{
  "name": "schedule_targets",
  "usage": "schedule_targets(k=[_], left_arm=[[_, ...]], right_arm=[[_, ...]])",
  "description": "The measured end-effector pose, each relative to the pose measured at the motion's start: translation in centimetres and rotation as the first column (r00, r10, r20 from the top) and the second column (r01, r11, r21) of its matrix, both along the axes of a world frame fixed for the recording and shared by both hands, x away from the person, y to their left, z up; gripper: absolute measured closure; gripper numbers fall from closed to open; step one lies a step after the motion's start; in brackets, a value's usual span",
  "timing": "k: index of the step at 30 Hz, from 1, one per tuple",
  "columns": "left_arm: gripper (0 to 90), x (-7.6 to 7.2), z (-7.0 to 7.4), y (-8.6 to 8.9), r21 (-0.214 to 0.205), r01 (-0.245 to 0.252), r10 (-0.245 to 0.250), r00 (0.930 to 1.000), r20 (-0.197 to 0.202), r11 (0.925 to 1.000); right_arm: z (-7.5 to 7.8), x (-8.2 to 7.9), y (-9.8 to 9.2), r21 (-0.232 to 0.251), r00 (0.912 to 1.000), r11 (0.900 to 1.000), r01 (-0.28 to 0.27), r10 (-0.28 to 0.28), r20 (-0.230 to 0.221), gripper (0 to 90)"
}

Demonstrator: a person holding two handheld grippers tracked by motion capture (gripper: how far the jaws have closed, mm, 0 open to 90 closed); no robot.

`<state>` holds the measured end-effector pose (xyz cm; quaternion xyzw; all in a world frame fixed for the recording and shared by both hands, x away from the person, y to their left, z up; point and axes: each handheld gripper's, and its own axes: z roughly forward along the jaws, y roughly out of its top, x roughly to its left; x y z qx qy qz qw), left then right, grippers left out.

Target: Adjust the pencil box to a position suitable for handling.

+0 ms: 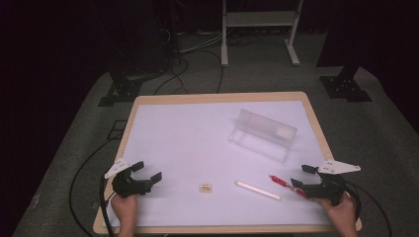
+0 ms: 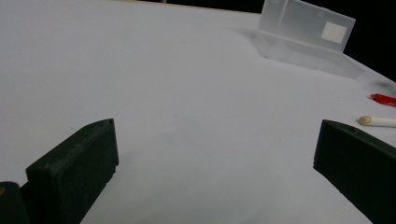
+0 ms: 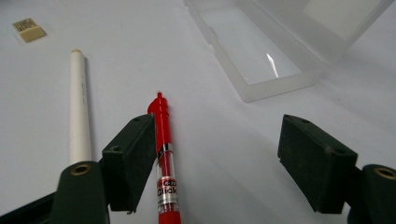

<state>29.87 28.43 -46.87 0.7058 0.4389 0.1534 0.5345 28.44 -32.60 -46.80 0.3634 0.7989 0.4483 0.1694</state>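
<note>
Left claw (image 1: 148,172): one, released, jaws wide apart, nothing between them, low over bare table (image 1: 188,143) near the front left corner.
Eraser (image 1: 206,187): one, small, tan, flat on the table, between both claws.
White pen (image 1: 258,190): one, lying flat, just right of the eraser, well apart from the case.
Red pen (image 3: 164,154): one, marked "Click", lying flat, touching the inner face of one jaw of the right claw.
Right claw (image 3: 224,158): one, released, jaws spread around the red pen, not clamped.
Clear plastic case (image 1: 264,134): one, lid open, empty, behind the pens.
Obstructions: white pen just beside the red one.
</note>
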Motion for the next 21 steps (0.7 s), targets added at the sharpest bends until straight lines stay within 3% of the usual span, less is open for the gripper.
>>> schedule_targets(k=[7,13,21], left_arm=[[0.0,-0.1,0.0,0.0,-0.001,0.007,-0.007,1.0,0.001,1.0],[0.0,-0.1,0.0,0.0,-0.001,0.016,-0.016,0.9999,0.004,0.9999],[0.0,0.0,0.0,0.0,-0.001,0.017,-0.017,0.9998,0.004,0.9999]], right_arm=[[0.4,0.4,0.3,0.006,0.9998,0.9998,-0.02,0.02,0.005,27.2],[1.4,0.6,0.9,-0.022,0.9983,0.9988,-0.044,0.045,0.038,27.0],[2.1,2.2,2.2,-0.036,0.996,0.9954,-0.089,0.089,0.003,25.7]])
